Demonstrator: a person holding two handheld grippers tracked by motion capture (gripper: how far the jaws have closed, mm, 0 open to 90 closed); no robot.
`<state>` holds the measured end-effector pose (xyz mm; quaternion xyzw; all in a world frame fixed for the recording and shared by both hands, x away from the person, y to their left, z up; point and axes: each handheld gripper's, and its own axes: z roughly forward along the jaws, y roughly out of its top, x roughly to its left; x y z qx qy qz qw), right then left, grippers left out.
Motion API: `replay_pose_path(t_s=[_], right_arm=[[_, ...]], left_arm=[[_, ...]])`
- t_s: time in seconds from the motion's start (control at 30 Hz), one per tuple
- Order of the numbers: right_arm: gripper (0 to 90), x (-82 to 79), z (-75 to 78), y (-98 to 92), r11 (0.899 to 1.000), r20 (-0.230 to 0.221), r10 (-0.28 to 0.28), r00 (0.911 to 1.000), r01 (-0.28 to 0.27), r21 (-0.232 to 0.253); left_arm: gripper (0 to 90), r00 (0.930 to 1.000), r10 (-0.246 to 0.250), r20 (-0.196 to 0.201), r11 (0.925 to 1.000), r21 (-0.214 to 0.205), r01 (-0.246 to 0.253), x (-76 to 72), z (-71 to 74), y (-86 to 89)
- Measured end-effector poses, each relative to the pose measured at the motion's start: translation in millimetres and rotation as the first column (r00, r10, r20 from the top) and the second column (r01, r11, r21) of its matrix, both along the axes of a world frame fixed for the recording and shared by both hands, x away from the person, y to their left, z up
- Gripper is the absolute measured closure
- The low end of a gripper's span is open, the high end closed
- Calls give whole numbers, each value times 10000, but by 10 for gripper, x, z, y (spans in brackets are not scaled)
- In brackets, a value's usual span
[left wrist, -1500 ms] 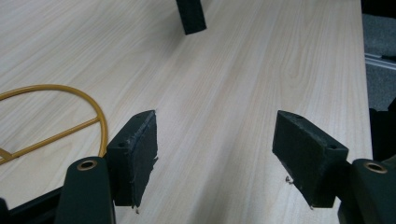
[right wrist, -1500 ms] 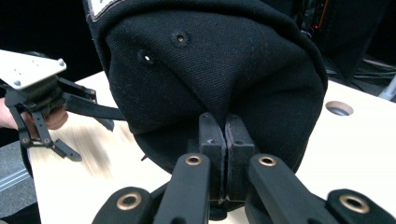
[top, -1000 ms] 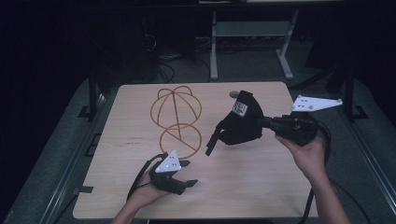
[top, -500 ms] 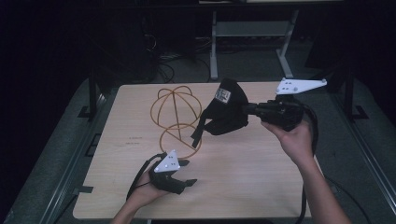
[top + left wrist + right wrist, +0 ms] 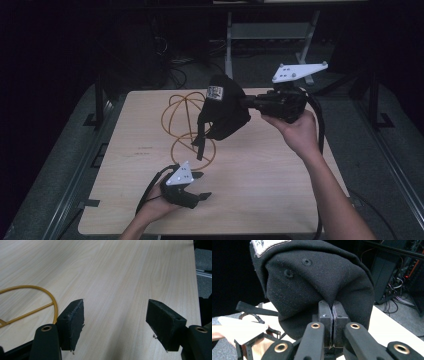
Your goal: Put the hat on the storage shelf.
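Observation:
A black cap (image 5: 223,108) with a white label hangs in the air over the back of the table, its strap dangling down. My right gripper (image 5: 248,103) is shut on the cap's cloth; in the right gripper view the jaws pinch a fold of the black cap (image 5: 317,282) and my right gripper (image 5: 332,312) shows them pressed together. A yellow wire stand (image 5: 182,122) of crossed hoops rises from the table just left of and below the cap. My left gripper (image 5: 201,185) rests low near the front edge, open, with bare wood between its pads (image 5: 72,323). The wire stand's base ring (image 5: 37,300) lies to its left.
The light wooden table (image 5: 280,195) has bare wood at the right and front. Dark floor, cables and a metal frame lie beyond the far edge. The table's right edge (image 5: 196,285) runs close to the left gripper.
The right hand has carried the cap up and leftward, from the table's right side to above the wire stand. The left gripper has stayed where it was.

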<state>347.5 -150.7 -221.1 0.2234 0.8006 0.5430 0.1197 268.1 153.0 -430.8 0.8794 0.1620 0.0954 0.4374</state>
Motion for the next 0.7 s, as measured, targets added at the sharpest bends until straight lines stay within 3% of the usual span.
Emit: replay_pose_path(t_s=[0.3, 0.7], right_arm=[[885, 184, 238, 355, 9986, -76, 405, 9991, -408, -329], [885, 415, 330, 744, 9964, -253, 756, 9968, -765, -377]], left_arm=[[304, 9999, -120, 16, 9999, 6, 120, -6, 6, -7], [303, 9997, -242, 61, 9997, 10, 241, -20, 8, -21]])
